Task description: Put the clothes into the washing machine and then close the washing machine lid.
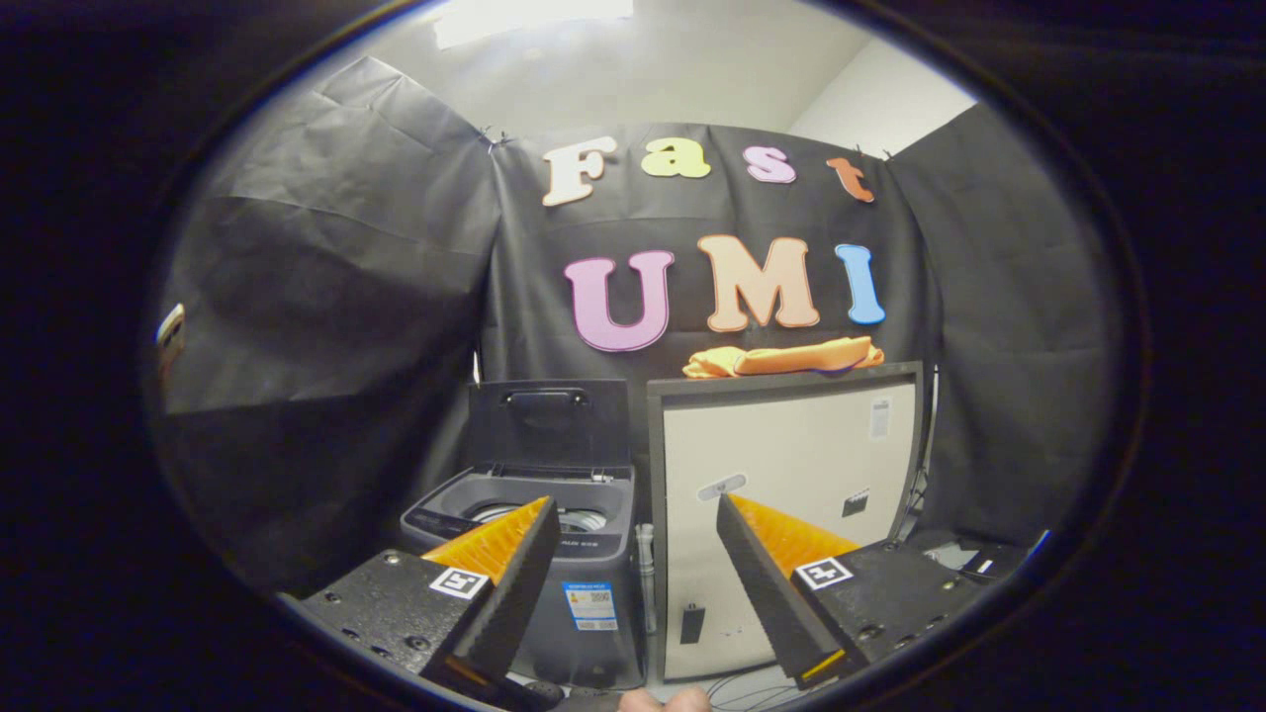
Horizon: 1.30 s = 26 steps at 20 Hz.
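Gripper view: hand-held gripper (633, 554) points toward the washing machine (554, 554), fingers spread wide, nothing between them.
Washing machine: lid (549, 422) raised upright, drum opening exposed.
Clothes: orange bundle (781, 358) lying on top of the cabinet (781, 494) just beside the washing machine, higher than its lid.
Step in hand: approach, clothes not yet grasped.
Next move: likely lift toward the cabinet top and close both fingers on the bundle.
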{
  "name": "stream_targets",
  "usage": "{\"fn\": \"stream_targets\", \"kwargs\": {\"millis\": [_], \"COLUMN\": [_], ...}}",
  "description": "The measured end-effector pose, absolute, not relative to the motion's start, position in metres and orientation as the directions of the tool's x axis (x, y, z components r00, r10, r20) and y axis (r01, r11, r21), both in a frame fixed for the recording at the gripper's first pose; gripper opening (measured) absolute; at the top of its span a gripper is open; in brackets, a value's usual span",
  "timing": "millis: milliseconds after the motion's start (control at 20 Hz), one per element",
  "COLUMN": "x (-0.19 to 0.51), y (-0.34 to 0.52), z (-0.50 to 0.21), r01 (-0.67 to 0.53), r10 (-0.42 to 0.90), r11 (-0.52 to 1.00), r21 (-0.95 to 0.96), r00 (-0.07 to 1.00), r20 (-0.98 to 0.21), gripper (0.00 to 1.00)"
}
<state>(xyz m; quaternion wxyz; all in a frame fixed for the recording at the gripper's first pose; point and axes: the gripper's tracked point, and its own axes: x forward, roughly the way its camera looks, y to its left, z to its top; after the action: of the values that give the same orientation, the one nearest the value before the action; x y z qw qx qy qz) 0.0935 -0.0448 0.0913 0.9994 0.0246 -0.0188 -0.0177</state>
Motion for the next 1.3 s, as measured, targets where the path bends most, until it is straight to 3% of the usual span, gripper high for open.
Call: {"fn": "stream_targets", "kwargs": {"millis": [900,1300], "x": [0.210,0.269], "y": [-0.098,-0.150], "z": [0.183,0.197], "r01": [0.083,0.174], "r10": [-0.080,-0.174], "r11": [0.994,0.974], "r21": [-0.071,-0.146], "r00": [0.996,0.985], "r20": [0.045,0.010], "gripper": [1.00,0.99]}}
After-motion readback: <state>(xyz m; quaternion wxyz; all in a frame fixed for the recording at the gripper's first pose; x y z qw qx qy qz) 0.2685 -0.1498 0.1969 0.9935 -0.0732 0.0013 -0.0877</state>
